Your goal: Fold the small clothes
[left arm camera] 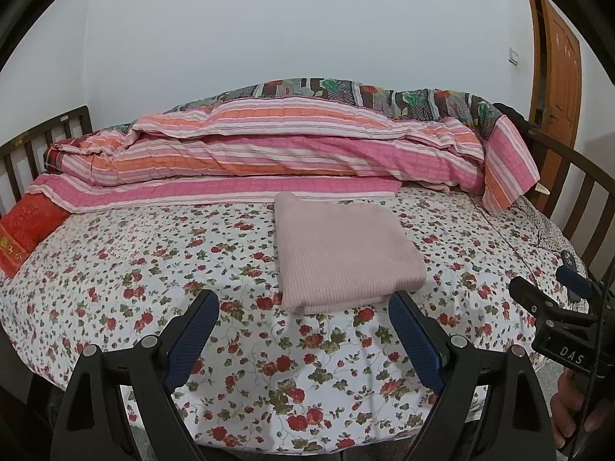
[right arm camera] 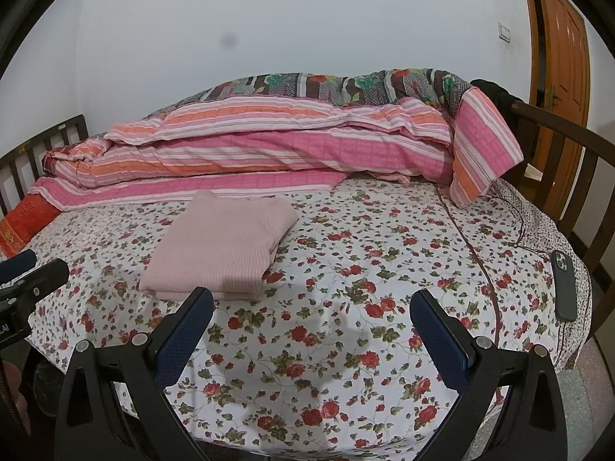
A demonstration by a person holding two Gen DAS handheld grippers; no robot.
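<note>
Pink ribbed garment [left arm camera: 348, 251], folded into a neat rectangle, lies flat on the floral bedsheet [left arm camera: 153, 276]. Its long axis runs away from the grippers toward the rolled striped quilt [left arm camera: 269, 157] at the far side of the bed; the near short edge shows stacked layers, and the far end stops just short of the quilt's lower pink edge.

Left gripper [left arm camera: 303, 309]: jaws spread wide, nothing between them, both blue pads clear of the cloth. The garment sits directly ahead of it, slightly toward its right finger, the near edge just beyond the fingertips.

Right gripper [right arm camera: 311, 307]: jaws likewise spread wide and holding nothing. In the right wrist view the garment [right arm camera: 219, 247] lies ahead and to the left, its near edge just beyond the left fingertip, its long axis slanting away toward the upper right in this view. Only bare sheet lies between this gripper's fingers.

The two grippers hover side by side above the near part of the bed; each shows at the edge of the other's view.

Other items: a dark phone [right arm camera: 564, 286] lies on the sheet to the right of the right gripper, near the bed's edge. A red cushion [left arm camera: 27, 232] lies far left of the left gripper, beside the quilt's end. A wooden door [right arm camera: 565, 50] stands beyond the bed at right.
</note>
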